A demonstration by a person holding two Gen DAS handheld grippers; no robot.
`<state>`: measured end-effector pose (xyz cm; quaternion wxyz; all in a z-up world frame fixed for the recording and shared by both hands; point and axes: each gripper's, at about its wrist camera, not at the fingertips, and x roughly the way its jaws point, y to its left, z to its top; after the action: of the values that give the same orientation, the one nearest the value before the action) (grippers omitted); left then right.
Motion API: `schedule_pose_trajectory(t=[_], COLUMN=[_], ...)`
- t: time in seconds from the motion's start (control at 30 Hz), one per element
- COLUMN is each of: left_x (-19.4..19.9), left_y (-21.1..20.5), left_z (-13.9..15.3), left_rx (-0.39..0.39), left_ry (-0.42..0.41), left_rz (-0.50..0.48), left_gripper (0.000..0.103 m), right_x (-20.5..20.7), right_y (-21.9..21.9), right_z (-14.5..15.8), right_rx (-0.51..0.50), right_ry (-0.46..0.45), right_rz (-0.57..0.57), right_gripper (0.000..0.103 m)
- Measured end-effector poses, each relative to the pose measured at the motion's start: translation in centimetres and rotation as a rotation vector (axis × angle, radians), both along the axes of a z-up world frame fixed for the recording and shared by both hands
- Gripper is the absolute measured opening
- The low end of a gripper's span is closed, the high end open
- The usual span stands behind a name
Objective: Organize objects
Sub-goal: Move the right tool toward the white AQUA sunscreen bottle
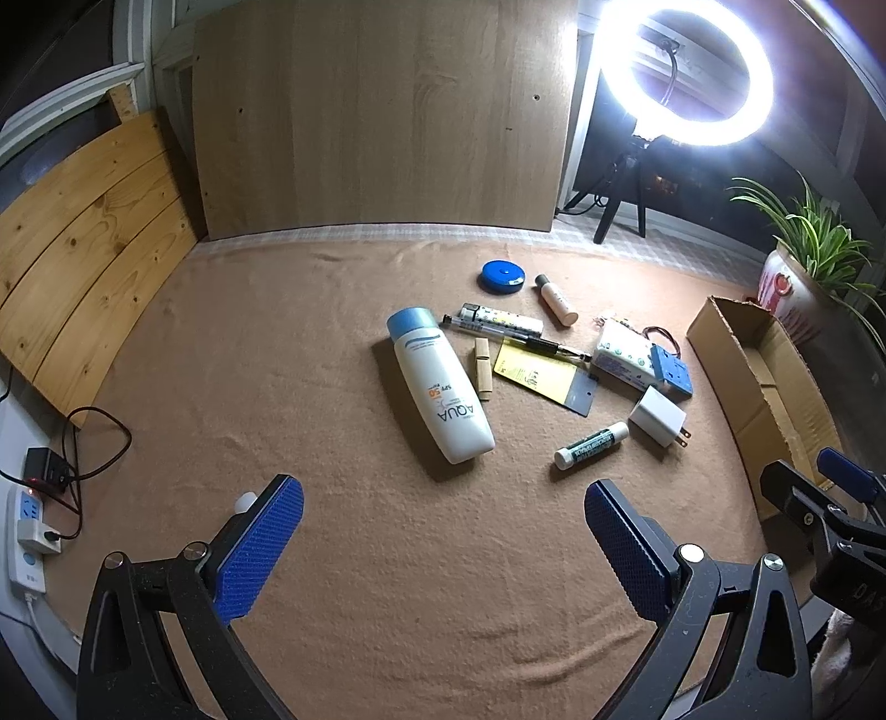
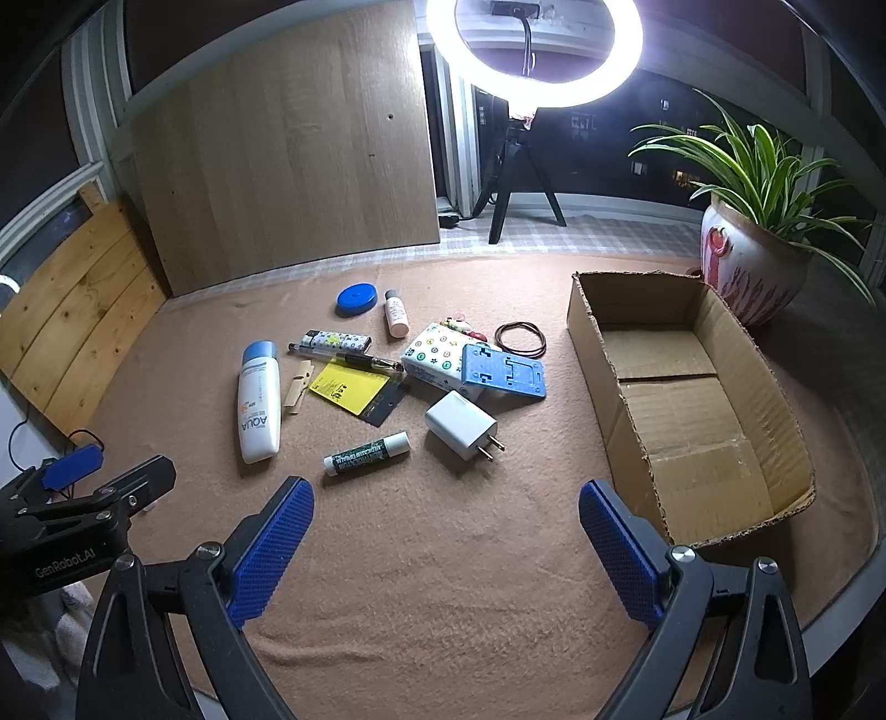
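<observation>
1. Nothing is yet gripped: the left gripper [image 1: 443, 545] and right gripper [image 2: 446, 545] are held wide apart, empty.
2. Small items, including a white-and-green lip-balm tube [image 2: 366, 453], are scattered on the tan cloth beside the empty brown cardboard box [image 2: 714, 476].
3. Next, one item probably needs grasping and boxing.

We are seeing a ring light [image 2: 532, 52] glowing on its black tripod [image 2: 520, 183] beyond the table's far edge. A potted plant [image 2: 758, 221] is standing at the far right corner. A large wooden board [image 1: 382, 116] is leaning upright along the far edge, and a panel of pine planks [image 1: 91, 249] is leaning at the left edge. Off the near left corner, a white power strip [image 1: 27, 531] is lying with a black adapter [image 1: 47, 468] plugged in.
</observation>
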<state>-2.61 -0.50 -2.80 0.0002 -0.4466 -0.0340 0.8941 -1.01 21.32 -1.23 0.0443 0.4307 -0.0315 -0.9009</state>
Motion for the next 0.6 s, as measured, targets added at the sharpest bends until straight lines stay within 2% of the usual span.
schedule_pose_trajectory(t=[0.6], left_x=[-0.55], left_y=[-0.85], left_z=[-0.75], left_rx=[0.012], left_ry=[-0.008], left_rz=[0.011], left_gripper=[0.102], right_x=[-0.88], right_y=[-0.04], right_z=[-0.30], right_rx=[-0.026], right_ry=[-0.026], right_rz=[0.015], right_gripper=[0.086])
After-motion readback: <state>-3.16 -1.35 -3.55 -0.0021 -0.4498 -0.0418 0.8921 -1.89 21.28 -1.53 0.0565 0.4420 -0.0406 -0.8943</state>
